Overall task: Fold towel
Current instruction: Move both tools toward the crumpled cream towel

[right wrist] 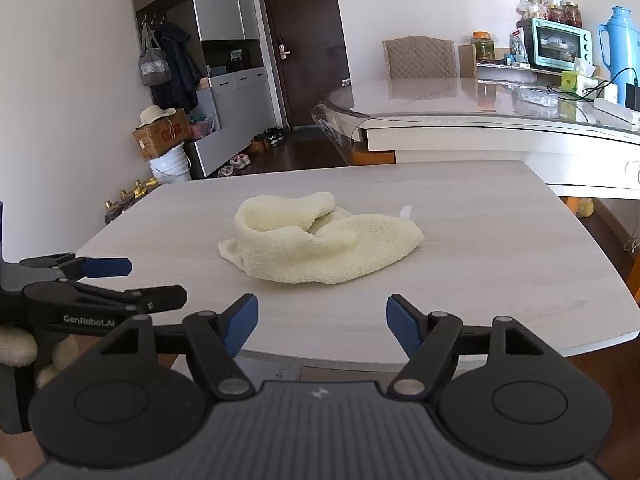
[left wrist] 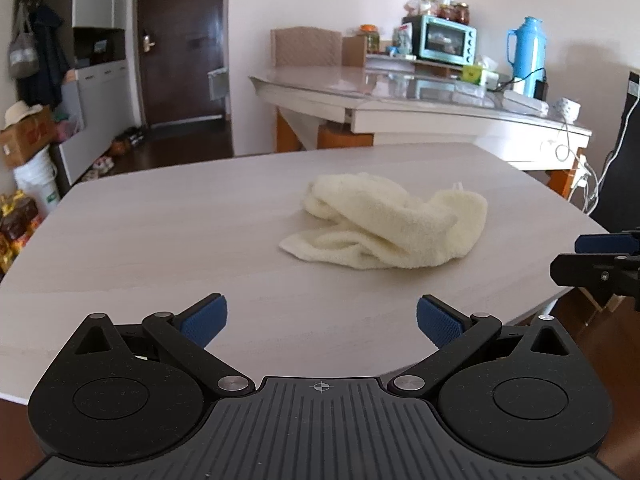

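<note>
A pale yellow towel (left wrist: 384,224) is seen lying crumpled in a loose heap on the light wood-grain table (left wrist: 160,240), near the middle of the top and well apart from every edge. A small white tag (right wrist: 405,212) is shown sticking out at the heap's far side. The left gripper (left wrist: 322,320) is held over the near edge of the table with its blue-padded fingers (left wrist: 208,320) spread wide; nothing is gripped between them. The right gripper (right wrist: 322,322) is likewise held at the near edge, its fingers (right wrist: 404,328) wide apart and empty. Both grippers are pointed toward the towel, and neither is touching it. In the right wrist view the left gripper (right wrist: 120,280) is seen at the left, beside the table's near left corner. A second, glossy table (left wrist: 400,84) is visible behind.
</note>
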`<action>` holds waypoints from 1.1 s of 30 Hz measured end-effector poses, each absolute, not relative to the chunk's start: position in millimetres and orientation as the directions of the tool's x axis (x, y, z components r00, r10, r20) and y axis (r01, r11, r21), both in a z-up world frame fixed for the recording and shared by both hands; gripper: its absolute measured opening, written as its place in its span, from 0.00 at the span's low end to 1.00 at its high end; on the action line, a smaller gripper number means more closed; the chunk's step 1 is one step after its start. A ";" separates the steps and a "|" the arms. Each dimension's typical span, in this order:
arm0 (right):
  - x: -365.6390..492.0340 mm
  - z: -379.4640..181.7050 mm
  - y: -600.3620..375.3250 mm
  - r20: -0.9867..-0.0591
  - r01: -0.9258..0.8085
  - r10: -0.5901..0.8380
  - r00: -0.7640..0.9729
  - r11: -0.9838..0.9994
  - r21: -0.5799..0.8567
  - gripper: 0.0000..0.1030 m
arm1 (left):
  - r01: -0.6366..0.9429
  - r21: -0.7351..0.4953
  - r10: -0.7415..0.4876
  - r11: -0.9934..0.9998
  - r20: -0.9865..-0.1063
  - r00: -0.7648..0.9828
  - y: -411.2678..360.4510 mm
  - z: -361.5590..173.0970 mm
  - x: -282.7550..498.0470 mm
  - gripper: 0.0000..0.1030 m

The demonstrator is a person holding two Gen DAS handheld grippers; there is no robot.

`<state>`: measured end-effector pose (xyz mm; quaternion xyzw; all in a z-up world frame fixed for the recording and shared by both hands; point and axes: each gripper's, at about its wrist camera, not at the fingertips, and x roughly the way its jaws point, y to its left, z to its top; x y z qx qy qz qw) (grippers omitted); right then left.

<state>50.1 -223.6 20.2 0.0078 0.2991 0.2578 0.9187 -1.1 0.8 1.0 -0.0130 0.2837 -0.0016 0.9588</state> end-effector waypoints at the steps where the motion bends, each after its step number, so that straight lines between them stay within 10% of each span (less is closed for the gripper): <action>1: 52.0 20.6 -222.6 -0.552 -0.469 0.477 0.684 0.867 0.168 0.72 | -0.006 -0.034 -0.014 0.999 -0.544 0.839 1.3 1.6 -1.9 1.00; 33: 88.5 14.1 -204.0 -0.604 -0.479 0.466 0.646 0.864 0.155 0.73 | 0.018 -0.006 -0.018 1.000 -0.622 0.783 10.0 -5.3 41.1 1.00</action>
